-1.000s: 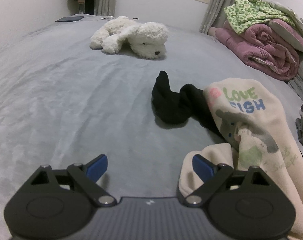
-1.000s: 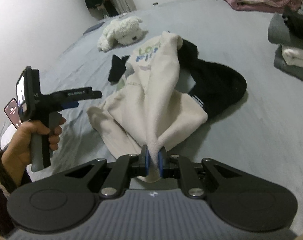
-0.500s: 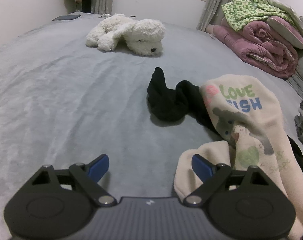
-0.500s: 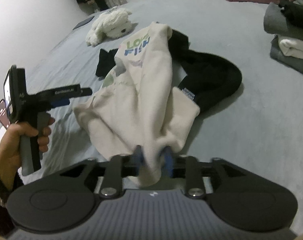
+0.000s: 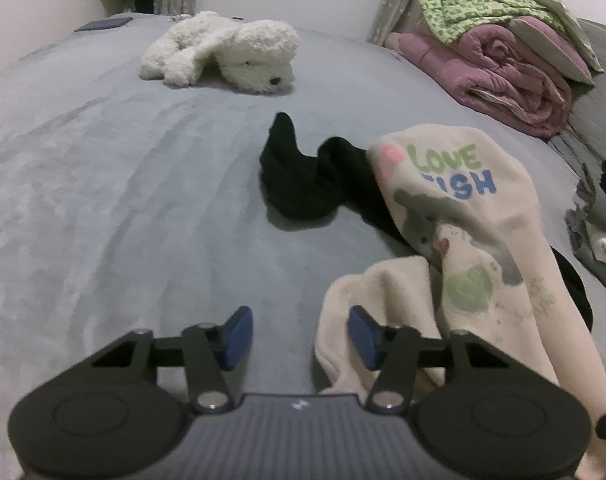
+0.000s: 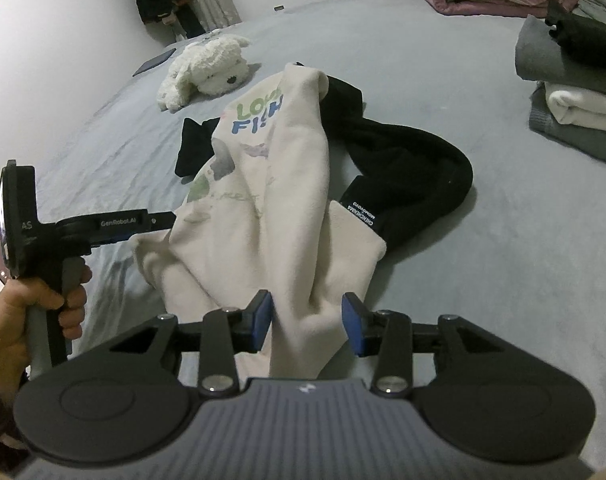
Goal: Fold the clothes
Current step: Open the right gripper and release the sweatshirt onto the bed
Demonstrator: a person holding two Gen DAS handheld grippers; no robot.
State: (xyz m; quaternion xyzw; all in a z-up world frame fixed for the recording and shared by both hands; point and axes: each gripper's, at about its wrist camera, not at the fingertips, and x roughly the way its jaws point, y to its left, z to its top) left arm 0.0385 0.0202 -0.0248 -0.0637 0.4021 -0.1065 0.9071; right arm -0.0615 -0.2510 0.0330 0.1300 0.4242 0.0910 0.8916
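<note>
A cream sweatshirt (image 5: 463, 240) printed "LOVE FISH" lies crumpled on the grey bed (image 5: 123, 200), partly over a black garment (image 5: 299, 176). My left gripper (image 5: 299, 338) hovers low at the sweatshirt's near-left hem. Its jaws are closing, with the hem's edge just inside the right pad and no pad pressing on it. In the right wrist view the sweatshirt (image 6: 279, 168) runs toward me and a loose fold sits between the parted pads of my right gripper (image 6: 307, 324), ungripped. The left gripper (image 6: 155, 220), held by a hand (image 6: 27, 312), points at the cloth's left edge.
A white plush dog (image 5: 231, 52) lies farther up the bed. Rolled pink quilts (image 5: 503, 68) with a green patterned cloth are stacked at the back right. A pile of folded grey, white and black clothes (image 6: 575, 92) sits to the right. The black garment (image 6: 415, 176) curls right of the sweatshirt.
The right gripper, shut on a raised cream fold a second ago, has opened and the cloth has slumped between its pads. The left jaws have drawn much closer together at the hem.
</note>
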